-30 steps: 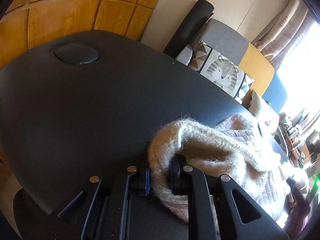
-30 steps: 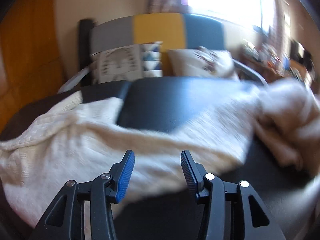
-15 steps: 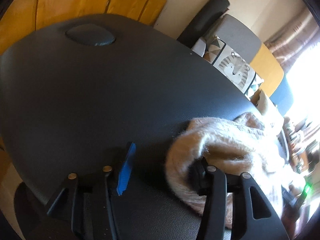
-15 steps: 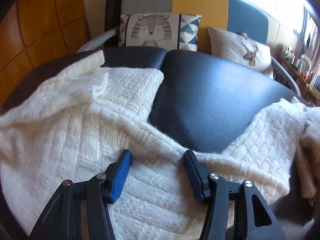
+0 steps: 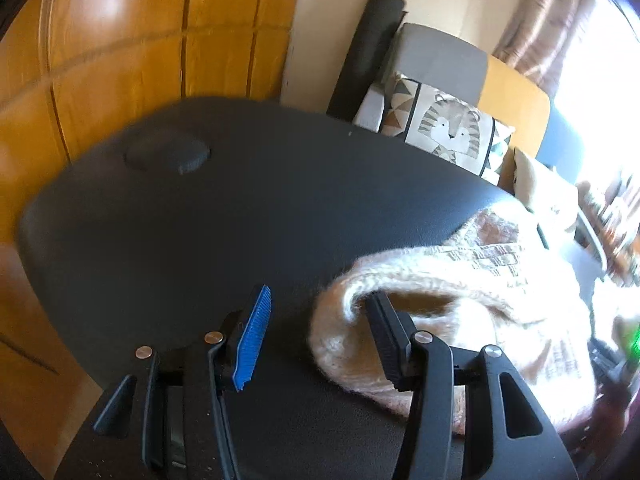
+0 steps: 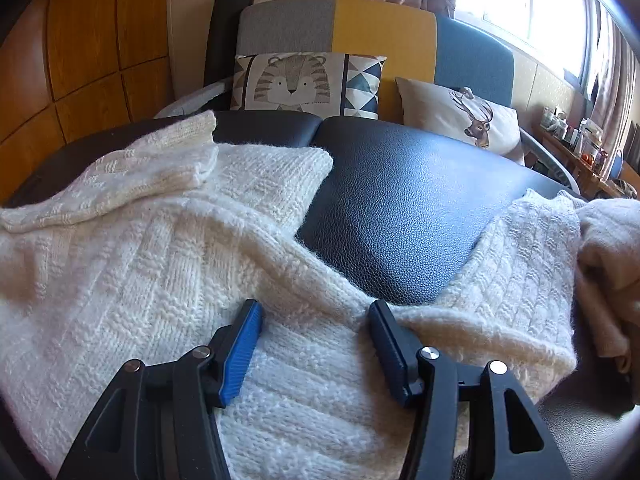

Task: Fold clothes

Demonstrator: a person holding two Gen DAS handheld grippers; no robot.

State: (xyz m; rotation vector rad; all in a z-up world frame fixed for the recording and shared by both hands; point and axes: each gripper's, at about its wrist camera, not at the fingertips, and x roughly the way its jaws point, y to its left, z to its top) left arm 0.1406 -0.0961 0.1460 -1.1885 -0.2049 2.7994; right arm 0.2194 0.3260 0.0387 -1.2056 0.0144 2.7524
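Both claws released: left claw point(image 5: 318, 320), right claw point(image 6: 316, 322) over cream sweater point(image 6: 140, 280) lying crosswise.

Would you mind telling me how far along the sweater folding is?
Done: one sleeve already lies folded across the cream sweater. In hand: nothing is gripped; the left tongs stand open beside its edge, the right tongs open over a ridge of knit. Left: the other sleeve still lies spread out, and a beige garment waits unfolded.
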